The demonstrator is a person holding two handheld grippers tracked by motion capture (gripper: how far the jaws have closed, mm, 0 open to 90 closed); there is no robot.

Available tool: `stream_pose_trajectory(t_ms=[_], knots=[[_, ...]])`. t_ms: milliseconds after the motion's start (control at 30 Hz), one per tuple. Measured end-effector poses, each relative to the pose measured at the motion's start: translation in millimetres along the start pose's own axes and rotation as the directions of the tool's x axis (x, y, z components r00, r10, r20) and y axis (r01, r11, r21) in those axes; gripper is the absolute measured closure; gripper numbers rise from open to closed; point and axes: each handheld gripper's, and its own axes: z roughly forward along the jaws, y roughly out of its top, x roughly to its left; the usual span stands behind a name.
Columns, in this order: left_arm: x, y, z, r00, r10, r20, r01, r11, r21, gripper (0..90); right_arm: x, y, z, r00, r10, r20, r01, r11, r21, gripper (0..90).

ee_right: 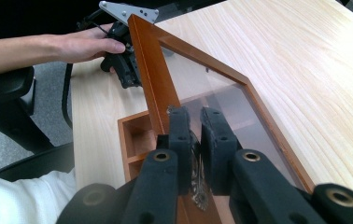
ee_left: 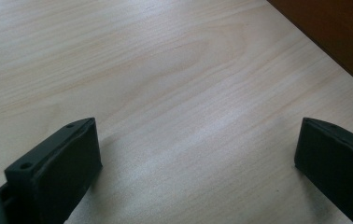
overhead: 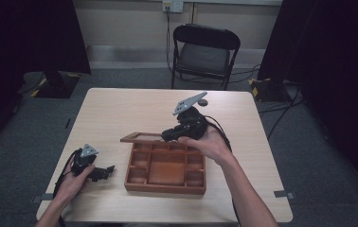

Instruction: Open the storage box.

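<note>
A brown wooden box (overhead: 165, 188) with several compartments stands on the table's near half. Its glass-paned lid (overhead: 141, 137) is lifted along the far side. My right gripper (overhead: 167, 135) is at the lid's edge. In the right gripper view, the right gripper (ee_right: 195, 126) is shut on a small metal clasp (ee_right: 198, 193) on the lid frame (ee_right: 153, 70). My left gripper (overhead: 108, 169) rests on the table to the left of the box. Its jaws stand wide apart, and the left gripper (ee_left: 195, 154) has only bare wood between them; the box wall (ee_left: 338, 32) is just beyond.
The light wooden table (overhead: 120, 109) has free room at the back and left. A small dark object (overhead: 202, 101) lies near the far edge. A black folding chair (overhead: 205, 52) stands behind the table, and dark curtains hang at both sides.
</note>
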Motion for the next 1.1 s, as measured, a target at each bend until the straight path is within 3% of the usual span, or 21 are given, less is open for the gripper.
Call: stream_pose_trajectory(t_ms=[1100], knots=[[0.0,0.0,0.0,1.0,0.0,0.001,0.0,1.0,0.0,0.0,-0.2,0.6,-0.1,1.0,0.0,0.002,0.0,1.0,0.0,83.4]])
